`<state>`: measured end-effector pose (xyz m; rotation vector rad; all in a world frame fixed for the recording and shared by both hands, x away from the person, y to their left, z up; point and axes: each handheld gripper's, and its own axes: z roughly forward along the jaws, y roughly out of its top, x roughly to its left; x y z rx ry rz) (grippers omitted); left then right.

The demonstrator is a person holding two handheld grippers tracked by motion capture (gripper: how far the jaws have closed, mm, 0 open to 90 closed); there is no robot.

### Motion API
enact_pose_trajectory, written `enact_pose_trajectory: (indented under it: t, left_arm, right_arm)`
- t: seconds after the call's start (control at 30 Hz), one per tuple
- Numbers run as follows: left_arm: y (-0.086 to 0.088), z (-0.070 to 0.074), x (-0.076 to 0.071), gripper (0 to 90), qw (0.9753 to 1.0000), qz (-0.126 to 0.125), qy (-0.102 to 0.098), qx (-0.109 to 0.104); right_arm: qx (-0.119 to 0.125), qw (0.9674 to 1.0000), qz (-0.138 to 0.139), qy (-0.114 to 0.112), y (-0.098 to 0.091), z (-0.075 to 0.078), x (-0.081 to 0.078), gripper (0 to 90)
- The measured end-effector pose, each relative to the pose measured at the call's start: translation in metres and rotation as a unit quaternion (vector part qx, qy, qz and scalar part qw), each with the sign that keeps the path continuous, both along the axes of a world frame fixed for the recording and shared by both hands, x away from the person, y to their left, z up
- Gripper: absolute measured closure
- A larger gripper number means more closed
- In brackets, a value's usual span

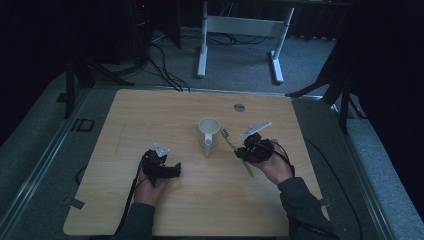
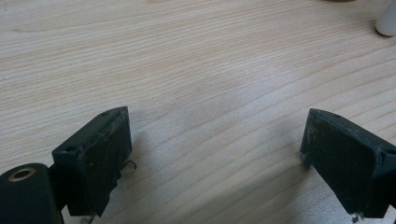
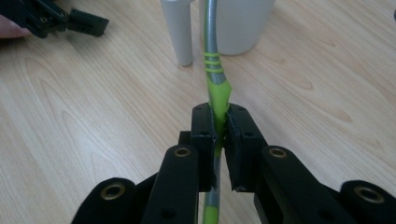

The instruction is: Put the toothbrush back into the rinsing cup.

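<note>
toothbrush (image 3: 215, 88): green and grey, thin; clamped in the right tongs (image 3: 220, 133), head end pointing toward the mug (image 1: 209, 131).
position: in the high view the toothbrush (image 1: 237, 151) lies slanted just right of the mug, lower end sticking out behind the right tongs (image 1: 246, 152) toward the person.
right tongs: closed tight on the handle at the green grip section, just below the ribbed rings; jaws nearly meeting.
left tongs (image 2: 212, 154): jaws wide, nothing between them, low over bare worktop (image 2: 196, 65); in the high view the left tongs (image 1: 167, 170) sit well apart from the mug, to its left.
handling, toothbrush: looks light, stiff with some flex along the neck. Smooth plastic and a round section, so it may twist or slide in flat pads. Green rubbery part is the best hold; present grip looks right.
handling, mug: white, looks ceramic, rigid, breakable, glazed and slick. Handle faces the person. May tip if the brush knocks the rim.
risk: long lever ahead of the grip, so a tip contact could rotate the brush in the jaws.
</note>
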<state>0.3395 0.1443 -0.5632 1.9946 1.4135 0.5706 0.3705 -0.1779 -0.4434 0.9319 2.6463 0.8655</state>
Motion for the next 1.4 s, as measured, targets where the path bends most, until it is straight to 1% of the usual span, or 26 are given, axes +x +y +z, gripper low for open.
enact_pose_trajectory:
  t: [0.17, 0.7, 0.9, 1.3, 1.4]
  left_arm:
    - [-0.0001, 0.0, 0.0, 9.2, 1.0, 0.0, 0.0, -0.001]
    - [0.0, 0.0, 0.0, 9.2, 1.0, 0.0, 0.0, 0.0]
    - [0.0, 0.0001, 0.0, 9.2, 1.0, 0.0, 0.001, 0.0]
    - [0.0, 0.0, 0.0, 9.2, 1.0, 0.0, 0.0, 0.0]
    - [0.0, 0.0001, 0.0, 9.2, 1.0, 0.0, 0.001, 0.0]
  right_arm:
    - [0.004, 1.0, 0.001, -0.005, 0.0018, 0.0017, 0.0006, 82.2]
    - [0.027, 0.9994, -0.008, -0.021, 0.0052, 0.0031, 0.0022, 82.2]
    - [0.032, 0.9992, -0.009, -0.021, 0.0076, 0.0039, 0.0025, 82.2]
    - [0.052, 0.998, -0.017, -0.032, 0.0087, 0.0056, 0.0041, 82.2]
    - [0.059, 0.9973, -0.02, -0.038, 0.0088, 0.0064, 0.004, 82.2]
